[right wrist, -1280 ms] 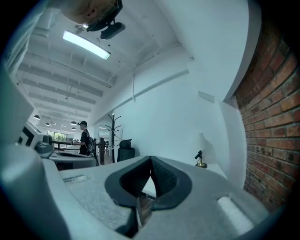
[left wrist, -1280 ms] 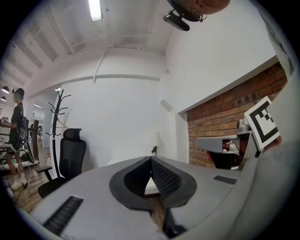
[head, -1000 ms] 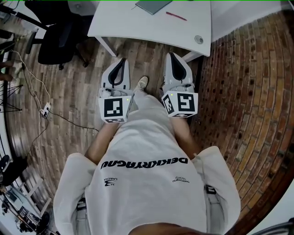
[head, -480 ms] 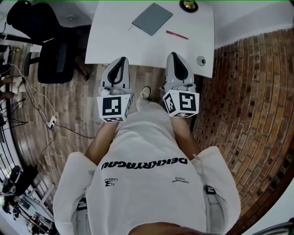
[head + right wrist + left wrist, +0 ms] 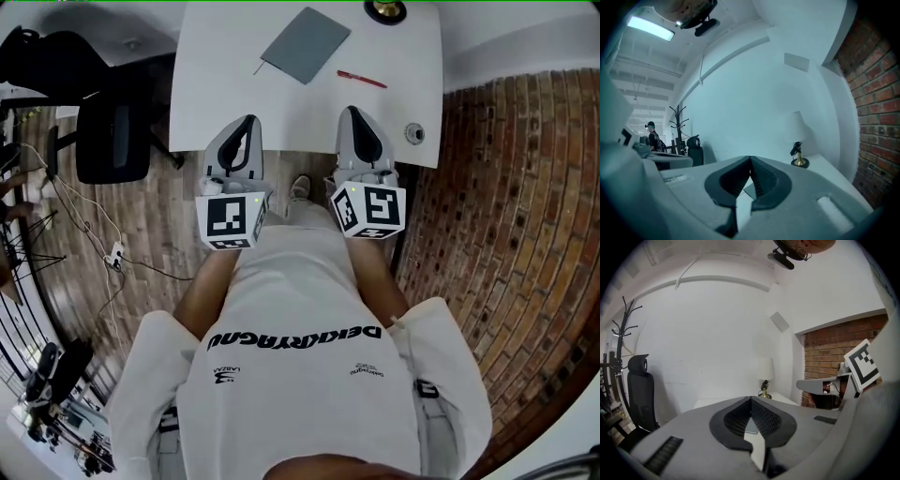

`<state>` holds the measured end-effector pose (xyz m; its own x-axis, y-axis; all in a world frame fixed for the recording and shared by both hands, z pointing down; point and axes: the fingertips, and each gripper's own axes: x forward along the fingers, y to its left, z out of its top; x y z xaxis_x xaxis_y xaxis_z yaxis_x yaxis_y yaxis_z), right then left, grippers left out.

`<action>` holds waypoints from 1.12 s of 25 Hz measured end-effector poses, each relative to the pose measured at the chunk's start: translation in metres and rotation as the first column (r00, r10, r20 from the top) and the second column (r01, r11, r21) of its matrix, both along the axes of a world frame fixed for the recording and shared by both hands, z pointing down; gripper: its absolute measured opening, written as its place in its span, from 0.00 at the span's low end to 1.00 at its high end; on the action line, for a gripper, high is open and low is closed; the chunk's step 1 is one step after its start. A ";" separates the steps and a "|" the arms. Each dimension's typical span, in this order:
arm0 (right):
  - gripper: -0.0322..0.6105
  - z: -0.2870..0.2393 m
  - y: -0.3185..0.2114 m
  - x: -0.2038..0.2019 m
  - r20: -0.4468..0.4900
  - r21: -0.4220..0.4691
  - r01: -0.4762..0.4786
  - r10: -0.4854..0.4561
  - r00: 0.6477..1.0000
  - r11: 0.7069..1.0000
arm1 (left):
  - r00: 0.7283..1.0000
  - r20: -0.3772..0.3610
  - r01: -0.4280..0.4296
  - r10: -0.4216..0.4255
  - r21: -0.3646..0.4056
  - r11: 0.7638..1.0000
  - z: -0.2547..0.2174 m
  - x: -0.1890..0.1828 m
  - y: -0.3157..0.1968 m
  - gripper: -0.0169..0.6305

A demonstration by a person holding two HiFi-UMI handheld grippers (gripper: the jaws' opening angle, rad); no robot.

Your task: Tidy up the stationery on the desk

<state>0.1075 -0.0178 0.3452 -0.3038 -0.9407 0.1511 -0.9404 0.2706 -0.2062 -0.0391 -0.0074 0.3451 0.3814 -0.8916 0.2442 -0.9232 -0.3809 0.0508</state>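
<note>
A grey notebook [image 5: 305, 44] lies at the back of the white desk [image 5: 216, 84], with a red pen [image 5: 361, 79] to its right. My left gripper [image 5: 247, 122] and right gripper [image 5: 357, 112] hover side by side over the desk's near edge, both shut and holding nothing. In the left gripper view the jaws meet at the tips [image 5: 751, 400], and a bit of the notebook [image 5: 751, 426] shows through the gap below them. The right gripper view shows the same: shut tips [image 5: 750, 159] with the notebook [image 5: 749, 191] beyond.
A table lamp [image 5: 385, 9] [image 5: 765, 380] [image 5: 799, 154] stands at the desk's far edge. A round cable grommet [image 5: 413, 134] sits in the near right corner. A black office chair [image 5: 112, 141] is to the desk's left, cables [image 5: 94, 225] run over the wooden floor, and a brick surface [image 5: 506, 187] is on the right.
The desk has come closer in the head view, so the notebook, pen and lamp base now show fully. Both grippers now reach over its near edge, still shut.
</note>
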 end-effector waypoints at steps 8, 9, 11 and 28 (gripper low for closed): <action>0.05 0.026 -0.031 -0.011 -0.006 -0.093 -0.043 0.043 0.999 0.995 | 0.999 0.010 -0.042 0.043 -0.071 0.997 0.020 -0.010 -0.047 0.02; 0.05 0.030 -0.036 -0.013 -0.009 -0.105 -0.051 0.050 0.999 0.993 | 0.998 0.011 -0.058 0.059 -0.084 0.995 0.024 -0.010 -0.055 0.02; 0.05 0.038 -0.046 -0.018 -0.013 -0.132 -0.074 0.072 0.997 0.988 | 0.995 0.013 -0.097 0.099 -0.109 0.989 0.031 -0.009 -0.070 0.02; 0.11 0.129 -0.152 -0.022 -0.023 -0.326 -0.264 0.271 0.962 0.908 | 0.944 -0.005 -0.313 0.330 -0.328 0.891 0.136 0.011 -0.204 0.06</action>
<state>0.0859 -0.1699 0.4743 -0.0544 -0.8882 0.4562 -0.9622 -0.0754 -0.2617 -0.0286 -0.2117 0.4815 0.6139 -0.5928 0.5213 -0.7576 -0.6280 0.1780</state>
